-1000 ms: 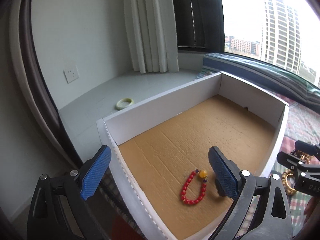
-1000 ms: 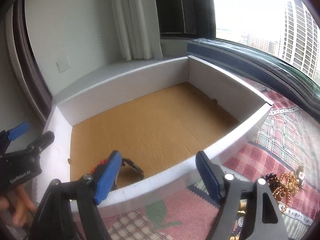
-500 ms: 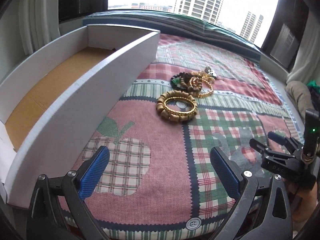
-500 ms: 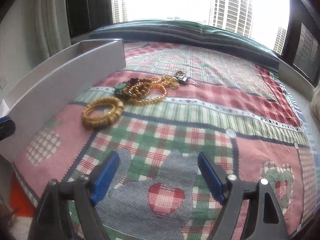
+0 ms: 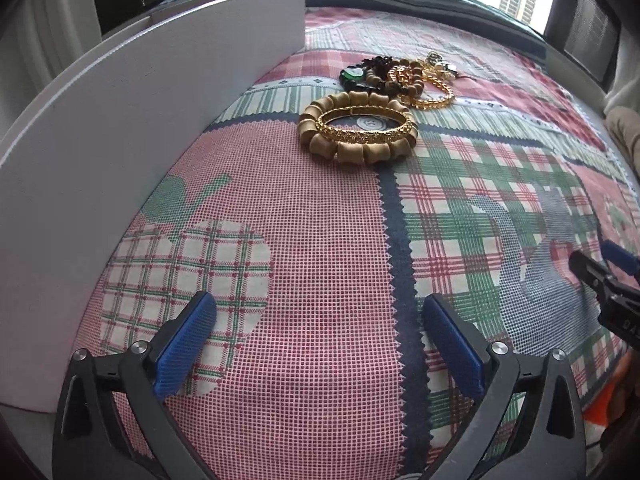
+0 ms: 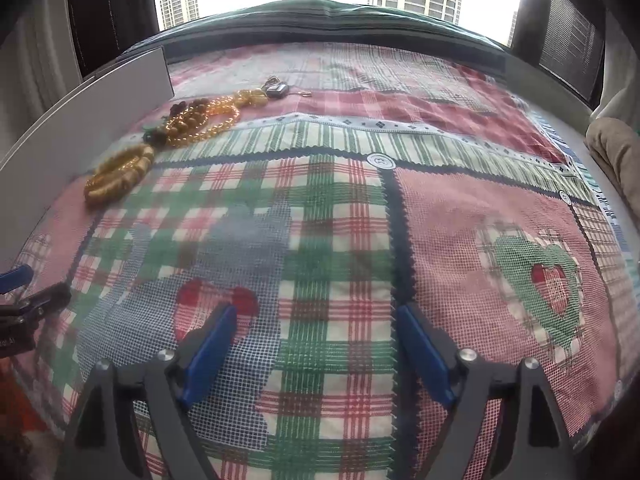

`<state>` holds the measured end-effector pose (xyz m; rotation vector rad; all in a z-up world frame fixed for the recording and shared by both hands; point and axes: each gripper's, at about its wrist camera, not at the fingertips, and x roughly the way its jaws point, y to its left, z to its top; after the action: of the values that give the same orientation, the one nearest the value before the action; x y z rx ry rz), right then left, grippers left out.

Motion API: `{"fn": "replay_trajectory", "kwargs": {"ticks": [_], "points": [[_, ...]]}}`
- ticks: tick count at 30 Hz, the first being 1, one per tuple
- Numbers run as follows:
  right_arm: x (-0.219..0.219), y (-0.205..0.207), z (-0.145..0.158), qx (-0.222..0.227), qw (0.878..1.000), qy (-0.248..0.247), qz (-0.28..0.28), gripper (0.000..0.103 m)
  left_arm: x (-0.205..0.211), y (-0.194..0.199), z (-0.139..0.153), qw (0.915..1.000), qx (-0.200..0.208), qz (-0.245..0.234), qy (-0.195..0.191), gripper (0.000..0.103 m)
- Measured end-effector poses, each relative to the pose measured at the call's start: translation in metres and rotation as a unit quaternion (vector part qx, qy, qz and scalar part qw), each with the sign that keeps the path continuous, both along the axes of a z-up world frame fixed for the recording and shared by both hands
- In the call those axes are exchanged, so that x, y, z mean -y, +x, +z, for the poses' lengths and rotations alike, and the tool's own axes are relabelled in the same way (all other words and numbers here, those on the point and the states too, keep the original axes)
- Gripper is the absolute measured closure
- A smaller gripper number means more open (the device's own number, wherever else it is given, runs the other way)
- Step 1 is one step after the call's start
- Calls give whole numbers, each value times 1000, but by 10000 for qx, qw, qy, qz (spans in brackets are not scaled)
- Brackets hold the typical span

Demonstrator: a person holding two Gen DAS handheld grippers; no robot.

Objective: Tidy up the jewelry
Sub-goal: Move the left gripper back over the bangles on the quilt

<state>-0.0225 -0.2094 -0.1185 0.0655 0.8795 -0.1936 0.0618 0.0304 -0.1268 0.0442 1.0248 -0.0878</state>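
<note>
Over the patchwork quilt (image 5: 320, 260) I hold both tools low. My left hand-held gripper (image 5: 320, 332) is spread wide with nothing between its blue pads (image 5: 188, 344) — only cloth below. My right hand-held gripper (image 6: 312, 344) is just as wide and empty. The jewelry lies ahead on the quilt, just beside the white box (image 5: 120, 128): a wooden bead bracelet (image 5: 360, 152) with a gold bangle (image 5: 366, 128) resting on it, and beyond them a tangled pile of bracelets (image 5: 404, 76).
</note>
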Motion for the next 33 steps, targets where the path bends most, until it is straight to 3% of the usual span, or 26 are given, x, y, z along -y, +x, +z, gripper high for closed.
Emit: {"fn": "replay_trajectory", "kwargs": {"ticks": [14,21,33], "points": [[-5,-5,-2,183,9993,-42,-333,15,-1,-6,1,9996,227,-189,-16,0],[-3,4,2,-297,9984,83,-473,15,-2,-8,1,9992,362,-192,-41,0],[-4,-1,-2,-210,9997,95,-94,6,-1,-5,0,9994,257,-213,-12,0]]}}
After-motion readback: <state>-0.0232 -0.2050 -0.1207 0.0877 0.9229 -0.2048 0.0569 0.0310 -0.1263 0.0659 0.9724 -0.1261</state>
